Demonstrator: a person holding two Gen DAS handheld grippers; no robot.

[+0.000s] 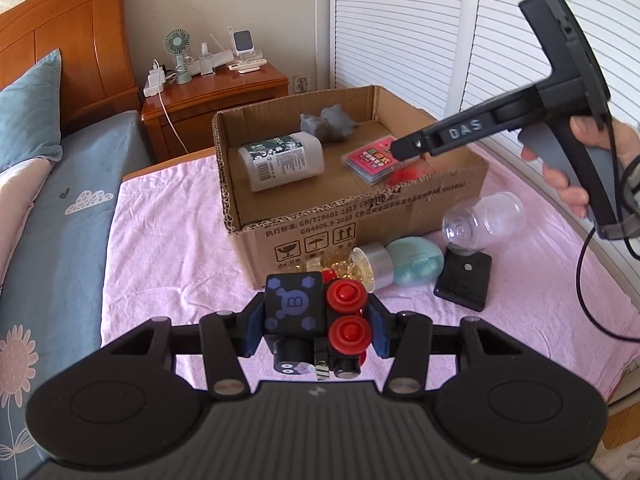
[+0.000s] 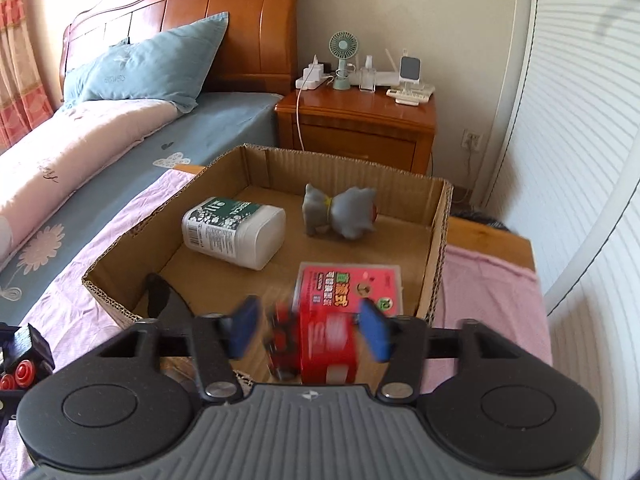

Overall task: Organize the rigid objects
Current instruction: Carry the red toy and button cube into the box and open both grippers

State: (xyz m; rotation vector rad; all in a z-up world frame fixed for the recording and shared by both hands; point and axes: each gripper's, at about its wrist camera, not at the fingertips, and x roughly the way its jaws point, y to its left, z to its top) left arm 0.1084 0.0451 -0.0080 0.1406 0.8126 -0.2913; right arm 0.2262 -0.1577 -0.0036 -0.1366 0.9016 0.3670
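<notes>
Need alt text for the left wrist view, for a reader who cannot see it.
The left gripper is shut on a black toy block with red buttons, held above a pink cloth. Ahead, an open cardboard box holds a white bottle, a grey figurine and a pink card pack; the right gripper reaches over it.

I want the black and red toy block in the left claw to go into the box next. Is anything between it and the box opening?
Only the box's near wall lies ahead of the toy block, so it must be lifted over. The right claw hangs over the box's right side above a red object; the floor beside the white bottle looks free.
</notes>
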